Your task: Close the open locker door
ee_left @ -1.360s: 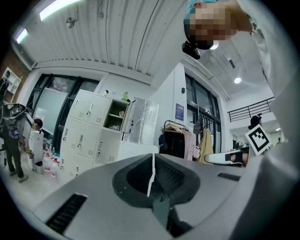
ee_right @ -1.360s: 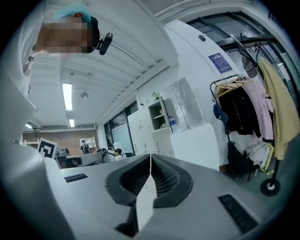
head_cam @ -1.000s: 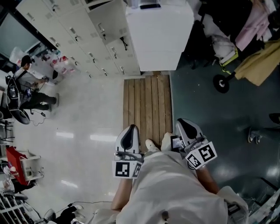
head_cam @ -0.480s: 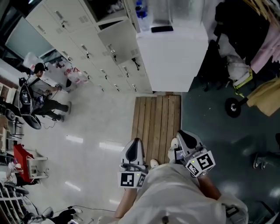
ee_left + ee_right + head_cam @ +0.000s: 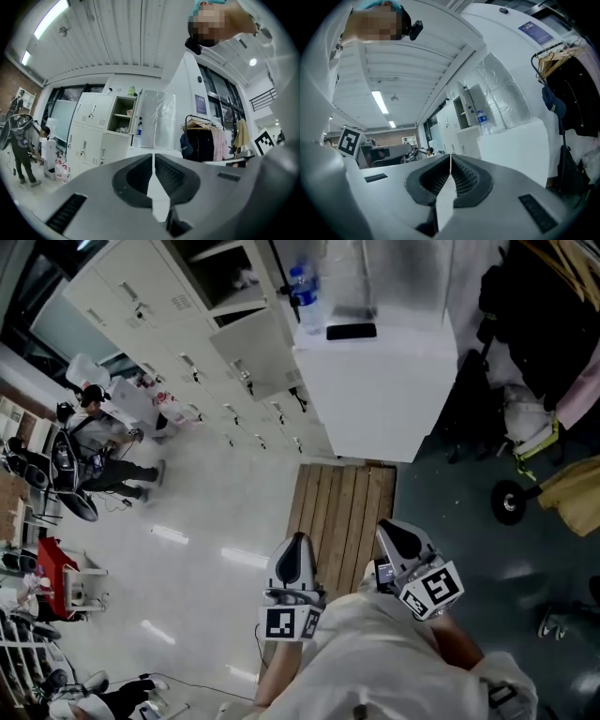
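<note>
The left gripper [image 5: 297,546] has its fingers [image 5: 136,180] pressed together tip to tip with nothing between them. The right gripper [image 5: 392,532] is the same, its fingers [image 5: 465,180] shut and empty. Both point level and forward, side by side, touching nothing. The open locker door [image 5: 255,348] stands ahead and a little left of the left fingers, well apart from them. It is swung out from the locker bank [image 5: 141,296], its free edge near the corner of the white counter [image 5: 384,399], with the open compartment [image 5: 225,273] beyond it. That counter is straight ahead of the right fingers and carries a water bottle [image 5: 302,287] and a dark flat object [image 5: 351,331]. Below the fingers a wooden slat platform [image 5: 342,512] runs up to the counter's foot. Left of the left fingers lies open pale floor [image 5: 187,521], with a person [image 5: 103,437] far off beside the lockers. Right of the right fingers, hanging clothes [image 5: 544,334] and a wheel [image 5: 509,502] crowd the room.
</note>
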